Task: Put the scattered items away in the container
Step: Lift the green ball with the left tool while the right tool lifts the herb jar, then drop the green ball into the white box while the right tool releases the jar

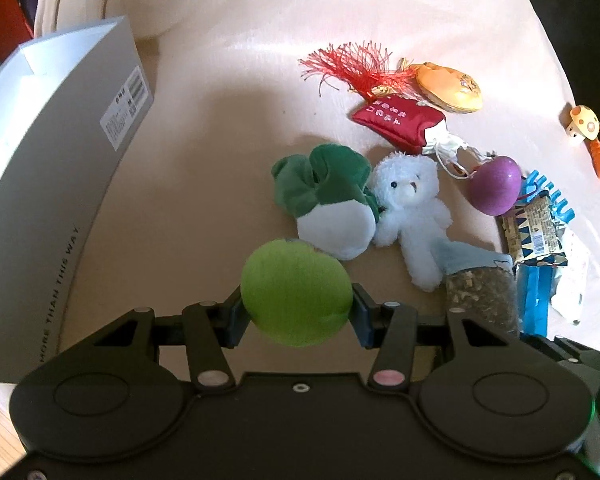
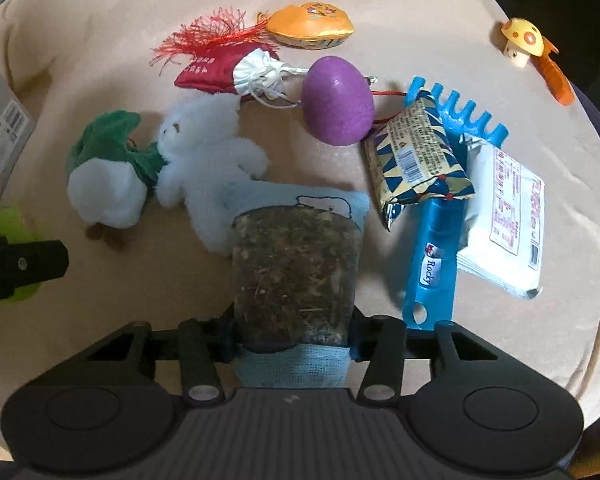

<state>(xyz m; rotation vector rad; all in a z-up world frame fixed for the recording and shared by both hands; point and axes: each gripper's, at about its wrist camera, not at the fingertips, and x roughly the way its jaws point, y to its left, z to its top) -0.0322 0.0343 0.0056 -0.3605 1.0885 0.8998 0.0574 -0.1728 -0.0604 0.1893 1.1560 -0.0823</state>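
The left gripper [image 1: 297, 310] clamps a round lime-green plush ball [image 1: 296, 292], bare beige cloth [image 1: 204, 152] open toward the grey cardboard box [image 1: 52, 168] at nine o'clock, while the right gripper [image 2: 294, 338] grips a clear herb-filled pouch [image 2: 296, 272].

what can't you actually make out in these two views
- Inside of the grey box: left wrist view shows only its outer wall; the rest is cut off at the left edge.
- Lower part of the white teddy bear: right wrist view, hidden behind the clear pouch of dried herbs.
- Label print on the white packet: too small.
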